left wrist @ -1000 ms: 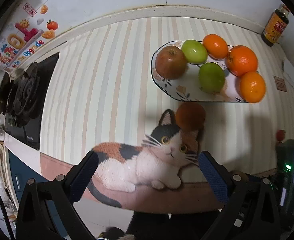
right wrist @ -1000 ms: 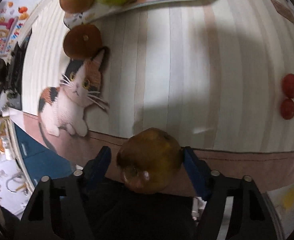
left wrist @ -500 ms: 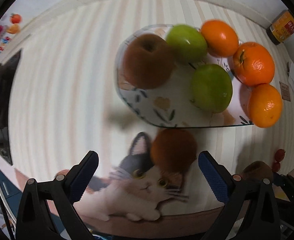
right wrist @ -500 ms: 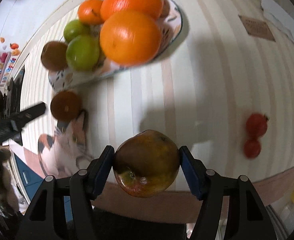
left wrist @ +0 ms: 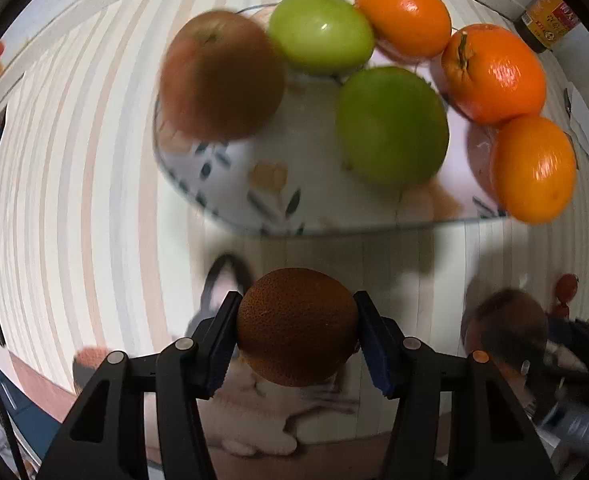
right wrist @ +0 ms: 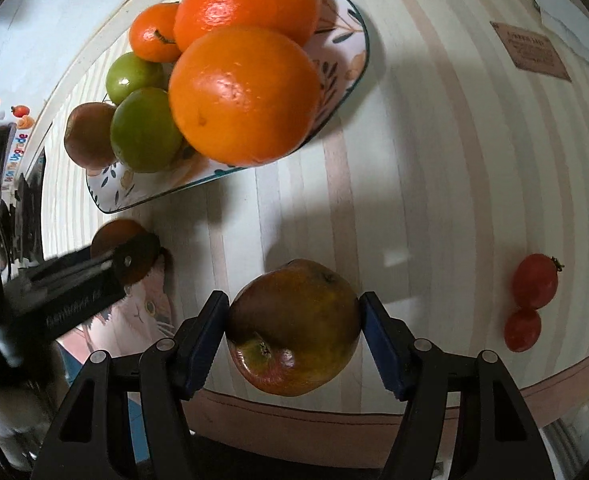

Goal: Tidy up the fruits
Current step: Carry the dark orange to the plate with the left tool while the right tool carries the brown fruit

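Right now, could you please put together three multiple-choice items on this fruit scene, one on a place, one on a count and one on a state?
1. Where do the two small red tomatoes lie?
A. On the plate
B. On the striped cloth, off the plate
C. Between a gripper's pads

2. How many green fruits are on the plate?
A. One
B. Two
C. Four

3. What is between the right hand-held gripper's pads?
A. Nothing
B. An orange
C. A red-green apple

Key: 1 B, they sit on the cloth well clear of the plate. 2 B, two green fruits show among the oranges. 3 C, both pads press the apple's sides.
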The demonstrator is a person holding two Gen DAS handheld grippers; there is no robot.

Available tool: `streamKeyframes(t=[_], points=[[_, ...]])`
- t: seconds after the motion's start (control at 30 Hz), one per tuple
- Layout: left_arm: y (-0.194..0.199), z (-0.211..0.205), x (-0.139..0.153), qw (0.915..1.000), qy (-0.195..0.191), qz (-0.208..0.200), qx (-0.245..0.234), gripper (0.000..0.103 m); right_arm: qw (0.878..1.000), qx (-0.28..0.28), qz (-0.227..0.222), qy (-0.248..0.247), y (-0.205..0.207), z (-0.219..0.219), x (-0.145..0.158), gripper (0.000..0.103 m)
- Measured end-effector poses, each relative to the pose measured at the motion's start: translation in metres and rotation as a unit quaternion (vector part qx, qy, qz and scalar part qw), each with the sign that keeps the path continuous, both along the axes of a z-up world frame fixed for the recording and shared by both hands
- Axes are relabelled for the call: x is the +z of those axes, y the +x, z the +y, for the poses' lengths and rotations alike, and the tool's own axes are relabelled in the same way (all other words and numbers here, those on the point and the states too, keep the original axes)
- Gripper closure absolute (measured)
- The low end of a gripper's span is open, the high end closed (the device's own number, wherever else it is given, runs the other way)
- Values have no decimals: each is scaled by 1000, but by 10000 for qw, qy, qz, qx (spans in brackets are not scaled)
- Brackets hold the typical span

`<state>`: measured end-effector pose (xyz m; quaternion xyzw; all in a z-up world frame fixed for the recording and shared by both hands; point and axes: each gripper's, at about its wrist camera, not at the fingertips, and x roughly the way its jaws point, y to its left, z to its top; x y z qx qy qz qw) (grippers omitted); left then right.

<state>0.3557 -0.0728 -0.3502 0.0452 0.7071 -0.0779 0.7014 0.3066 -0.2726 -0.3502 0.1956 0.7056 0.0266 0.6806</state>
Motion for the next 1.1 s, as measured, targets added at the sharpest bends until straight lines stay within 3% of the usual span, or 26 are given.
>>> streamKeyframes(t=[0.33,0.5,0.77,0.93,1.1], points=[[-23,37,0,9987,-199,114,457,50,9999,78,90,57,1,-4,-1,29],[-23,55,0,9981,-220,79,572,50,9997,208,-74,-121,-1,4,-5,33],[-15,64,37,9960,-507,-223,704,50,9994,237,-253,-71,-4,14,7,34],[11,60,68,9936,-698,-510,727,50,9982,32,-573,146,-2,11,34,34],[40,51,77,9927,-745,-638,701,50,9928,-440,-1056,342,3,-14,77,34]])
